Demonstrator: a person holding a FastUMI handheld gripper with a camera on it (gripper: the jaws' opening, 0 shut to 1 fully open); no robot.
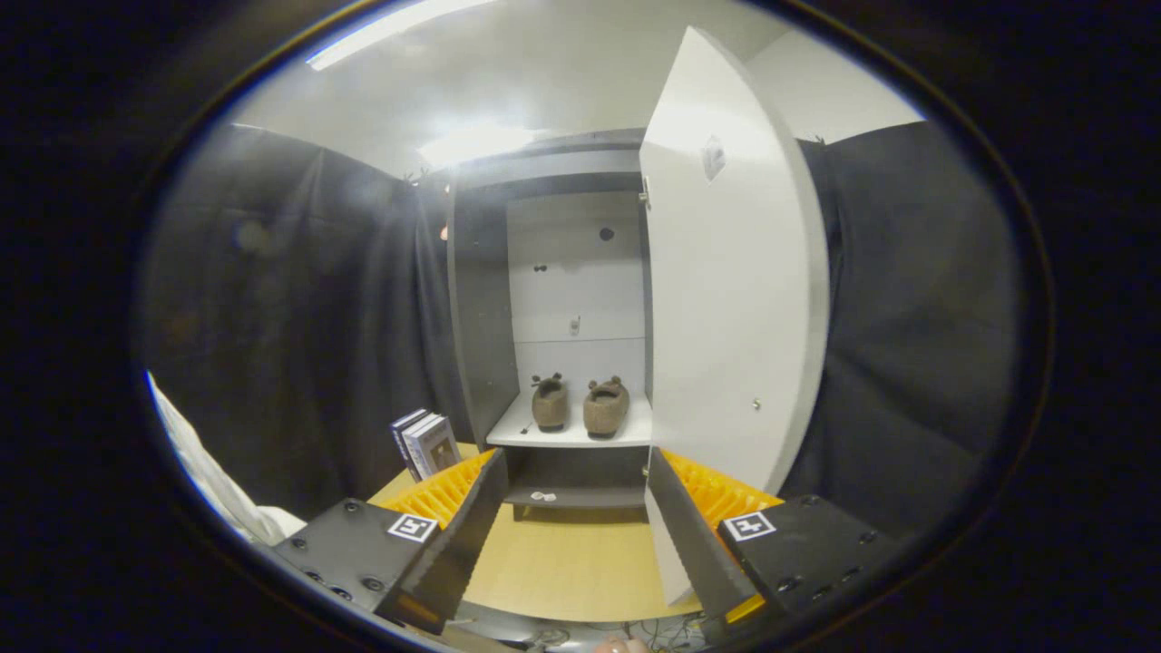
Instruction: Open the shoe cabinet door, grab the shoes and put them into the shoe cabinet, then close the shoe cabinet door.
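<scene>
Shoe cabinet (481, 317): tall, dark-sided, with a pale back panel; it stands on the wooden table, beyond the fingers.
Cabinet door (726, 272): white, swung wide open on the right side, its lower edge just beside the right finger; a small knob shows low on its face.
Wooden table (562, 562): light surface running from the fingers to the cabinet's foot.
Gripper (574, 535): fingers spread apart, nothing between them but bare tabletop.
Books (426, 444): small upright stack just left of the cabinet.
Shoes (580, 404): two brown slippers side by side on the white shelf inside the cabinet, heels facing out.
</scene>
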